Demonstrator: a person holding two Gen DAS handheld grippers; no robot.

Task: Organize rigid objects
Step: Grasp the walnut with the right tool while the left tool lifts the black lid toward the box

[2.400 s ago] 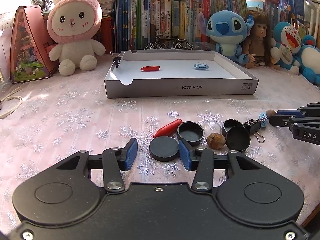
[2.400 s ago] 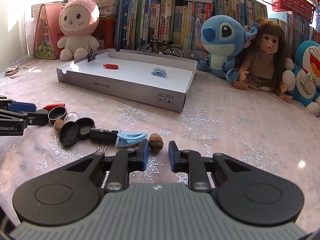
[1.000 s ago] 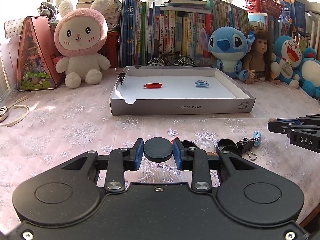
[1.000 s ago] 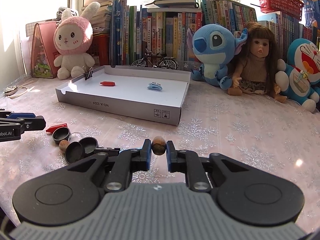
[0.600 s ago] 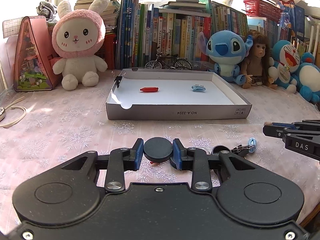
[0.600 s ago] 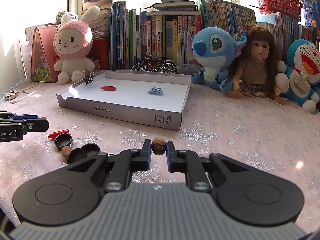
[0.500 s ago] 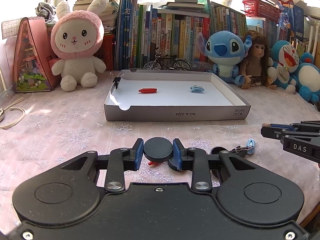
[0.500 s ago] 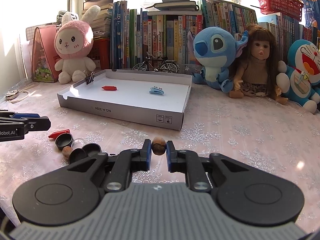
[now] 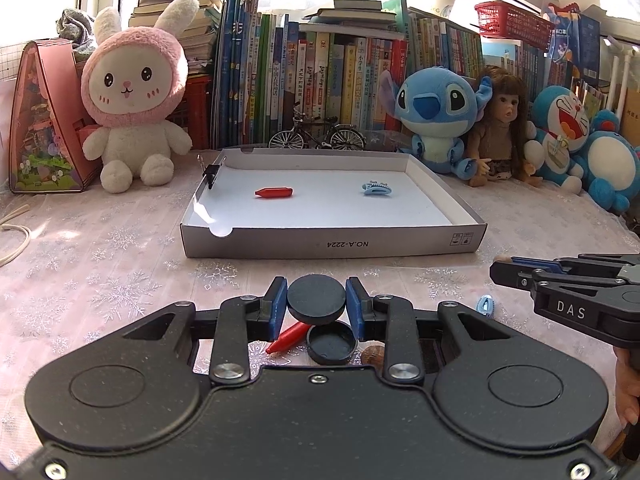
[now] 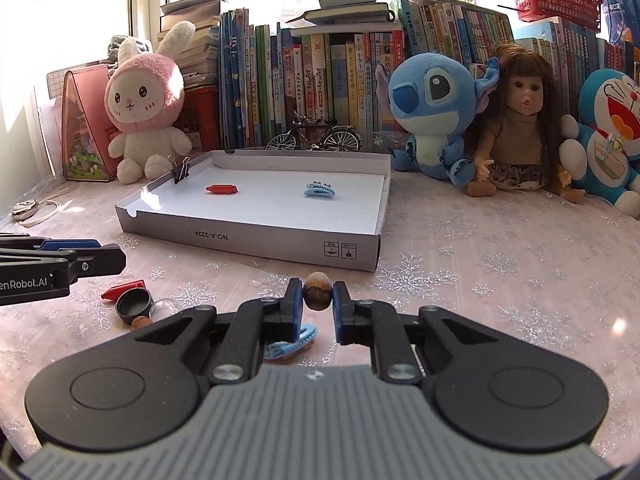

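Note:
My left gripper (image 9: 316, 304) is shut on a round black lid (image 9: 316, 299), held clear of the table. Below it lie a red cap (image 9: 289, 337), an upturned black lid (image 9: 331, 345) and a brown nut (image 9: 373, 354). My right gripper (image 10: 317, 298) is shut on a brown acorn (image 10: 317, 291), also lifted; a blue hair clip (image 10: 292, 345) lies under its fingers. The shallow white box (image 9: 332, 245) ahead holds a red cap (image 9: 274, 192), a blue hair clip (image 9: 376, 189) and a black binder clip (image 9: 210, 171) on its left wall.
Plush toys, a doll and a row of books line the back, with a small model bicycle (image 9: 316, 137) behind the box. In the right wrist view a red cap (image 10: 122, 289), a black lid (image 10: 134, 302) and a clear dome (image 10: 165, 306) lie at left. A cord (image 9: 16, 240) lies far left.
Both grippers have edged closer to the white box with their objects still held; the loose items on the table have slid lower under the fingers.

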